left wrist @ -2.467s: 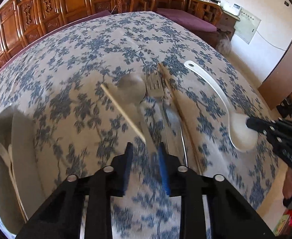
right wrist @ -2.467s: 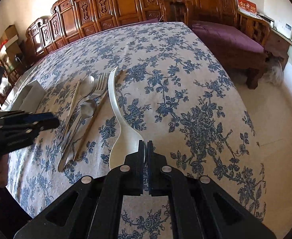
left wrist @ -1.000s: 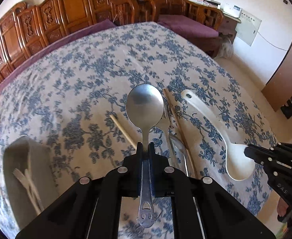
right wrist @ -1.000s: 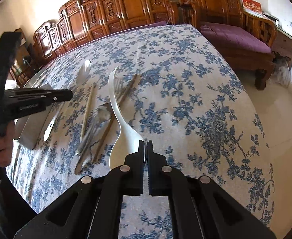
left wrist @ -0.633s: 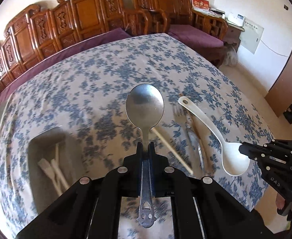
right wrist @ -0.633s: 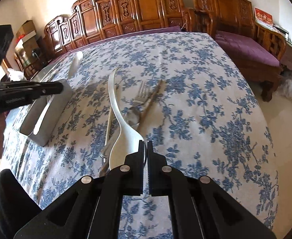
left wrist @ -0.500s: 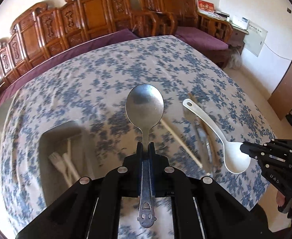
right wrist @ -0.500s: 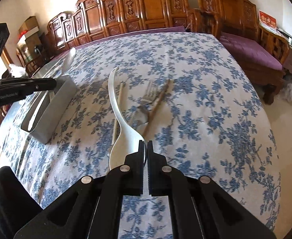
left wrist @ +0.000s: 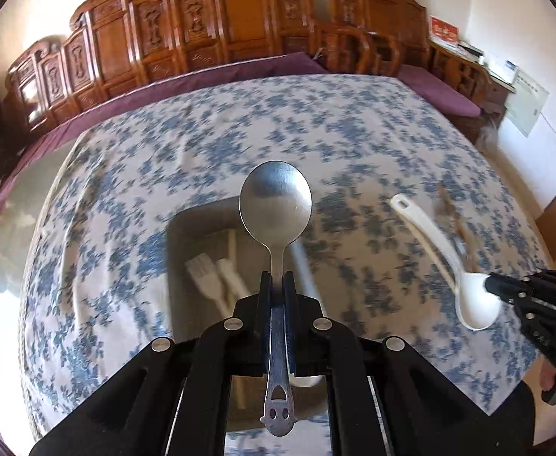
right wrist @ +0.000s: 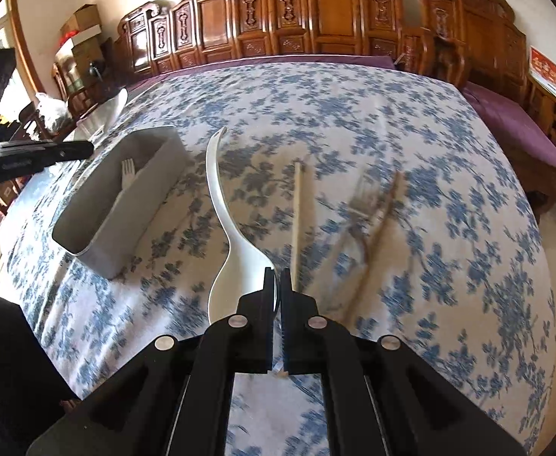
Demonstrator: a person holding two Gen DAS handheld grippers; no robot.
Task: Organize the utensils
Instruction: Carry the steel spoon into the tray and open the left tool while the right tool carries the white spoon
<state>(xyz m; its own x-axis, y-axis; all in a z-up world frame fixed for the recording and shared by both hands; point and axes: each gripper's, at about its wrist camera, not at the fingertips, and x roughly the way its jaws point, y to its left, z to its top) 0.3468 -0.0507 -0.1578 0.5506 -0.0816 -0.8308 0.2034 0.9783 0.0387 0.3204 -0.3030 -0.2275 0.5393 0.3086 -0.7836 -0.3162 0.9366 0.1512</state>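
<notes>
Left hand-held gripper (left wrist: pixel 277 279) is clamped tight on the metal spoon (left wrist: pixel 276 205) by its handle, bowl forward, above the grey bin (right wrist: pixel 126 205) near the counter's (right wrist: pixel 354 114) left edge. Right hand-held gripper (right wrist: pixel 277 277) pinches the white ladle (right wrist: pixel 225 228) by its bowl rim, handle pointing toward the far edge.

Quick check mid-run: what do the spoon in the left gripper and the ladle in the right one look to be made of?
Spoon: metal, likely stainless steel; grey brushed sheen, thin stamped handle with cutouts.
Ladle: probably plastic, perhaps melamine; opaque white, smooth, softly glossy, with a thick moulded curve.
</notes>
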